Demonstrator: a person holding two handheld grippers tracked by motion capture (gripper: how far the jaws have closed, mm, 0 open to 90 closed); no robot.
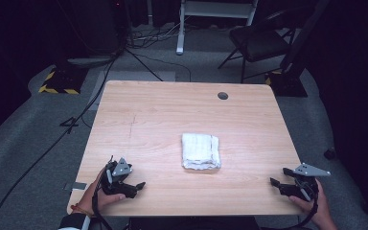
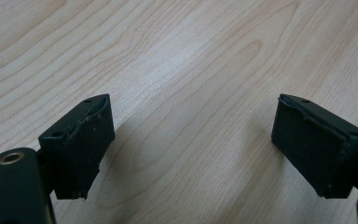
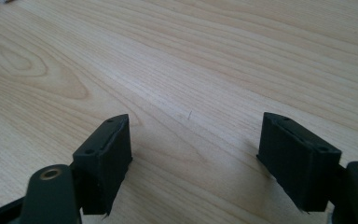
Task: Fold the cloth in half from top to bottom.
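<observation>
White and folded into a thick rectangle, a towel (image 1: 201, 151) lies flat on the pale wooden table (image 1: 163, 110), a little right of the middle and toward the person's side. Nothing touches it. It sits between the two grippers but well apart from each of them.

The left gripper (image 1: 136, 186) rests near the table's front left corner, held in the person's left hand (image 1: 100, 195), with its tips pointing right across the board. In the left gripper view the same gripper (image 2: 189, 149) has its two black jaws standing wide apart, with bare wood grain between them and nothing held.

The right gripper (image 1: 277, 182) sits near the front right corner in the person's right hand (image 1: 316, 211), its tips pointing left toward the middle of the table. In the right gripper view this gripper (image 3: 193, 158) also has its jaws spread wide, with bare tabletop in the gap.

A small dark round grommet (image 1: 223, 96) is set in the table near its far edge. Beyond the table, a dark folding chair (image 1: 258, 40) stands on the grey floor.
</observation>
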